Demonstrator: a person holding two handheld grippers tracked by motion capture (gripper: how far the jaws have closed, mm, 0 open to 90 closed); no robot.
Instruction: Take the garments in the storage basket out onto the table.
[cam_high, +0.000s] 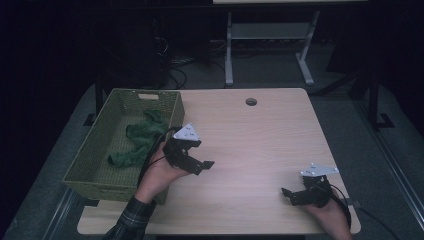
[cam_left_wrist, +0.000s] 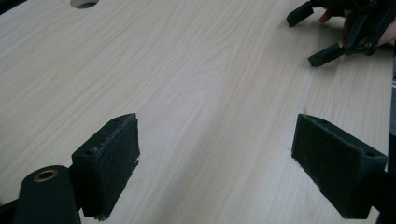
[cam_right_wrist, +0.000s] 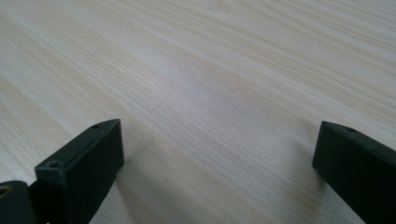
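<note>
Light wood-grain rectangular table (cam_high: 260, 145) carries everything. Left hand (cam_high: 160, 175) holds the left gripper (cam_high: 192, 159) just off the near-right corner of the green woven rectangular basket (cam_high: 95, 150), pointed toward the table's right edge; jaws spread wide, nothing between them, bare tabletop in the gap in the left gripper view (cam_left_wrist: 215, 154). Right hand (cam_high: 327, 210) holds the right gripper (cam_high: 292, 196) near the table's near-right corner, pointed toward the left edge; jaws also wide apart and empty, bare wood between them in the right gripper view (cam_right_wrist: 219, 163). The two grippers face each other, well apart; the right one also shows at the top right of the left gripper view (cam_left_wrist: 310, 35). Basket sits along the table's left edge, from near the far-left corner toward the near edge. Crumpled dark green cloth (cam_high: 140, 137) lies inside the basket, toward its right wall. Round cable hole (cam_high: 251, 102) sits near the table's far edge, about mid-width. Plaid sleeve (cam_high: 127, 220) on the left forearm at the near edge.
</note>
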